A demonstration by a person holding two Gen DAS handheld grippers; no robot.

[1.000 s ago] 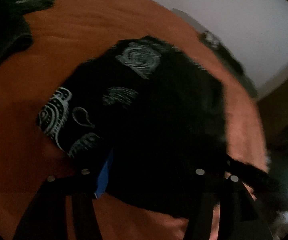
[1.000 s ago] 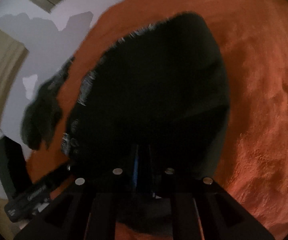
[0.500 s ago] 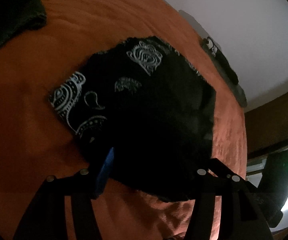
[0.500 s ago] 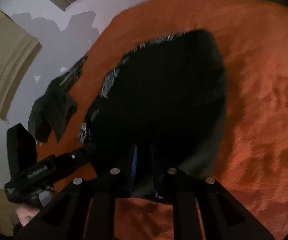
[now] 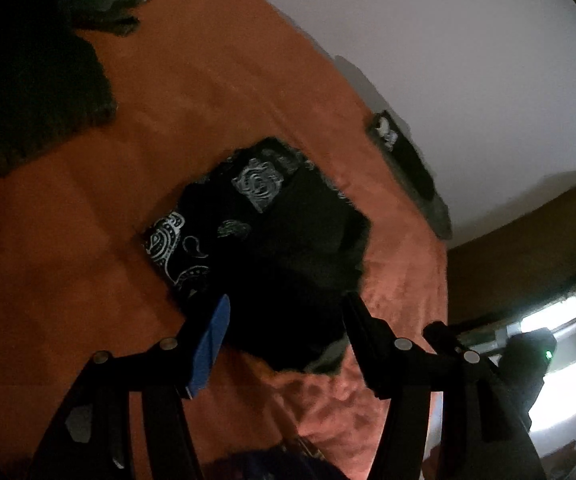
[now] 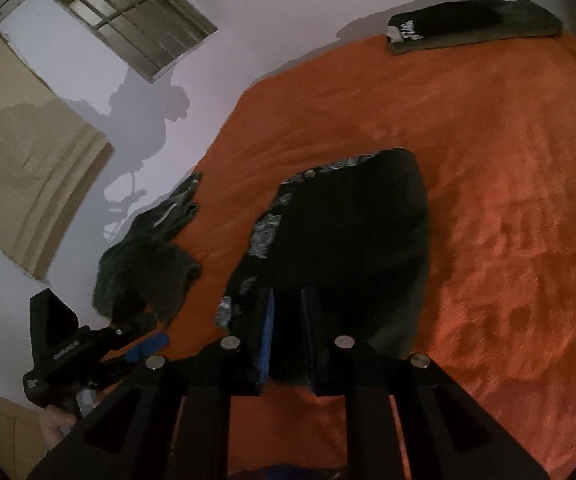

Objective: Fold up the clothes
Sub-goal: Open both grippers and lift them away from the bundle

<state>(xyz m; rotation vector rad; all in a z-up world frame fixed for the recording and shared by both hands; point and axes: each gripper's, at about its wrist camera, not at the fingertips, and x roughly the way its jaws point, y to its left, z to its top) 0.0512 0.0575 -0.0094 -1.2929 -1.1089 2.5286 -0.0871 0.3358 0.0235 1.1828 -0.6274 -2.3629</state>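
Right gripper (image 6: 285, 324), its two fingers drawn nearly together, pinches the near hem of a black patterned garment (image 6: 340, 248) at 6 o'clock in its own view, the cloth passing between them. Left gripper (image 5: 288, 320) hangs with fingers spread wide apart above the same garment (image 5: 271, 240), gripping nothing; seen from the right wrist, it sits at 8 o'clock, clear of the cloth. Folded into a rough rectangle, the garment lies flat near the middle of an orange bedspread (image 6: 508, 200), white paisley print showing along one edge. A loose heap of dark clothes (image 6: 143, 264) rests at 9 o'clock beside it, and a folded dark stack (image 6: 472, 20) lies at 1 o'clock against the pale wall (image 6: 288, 8)
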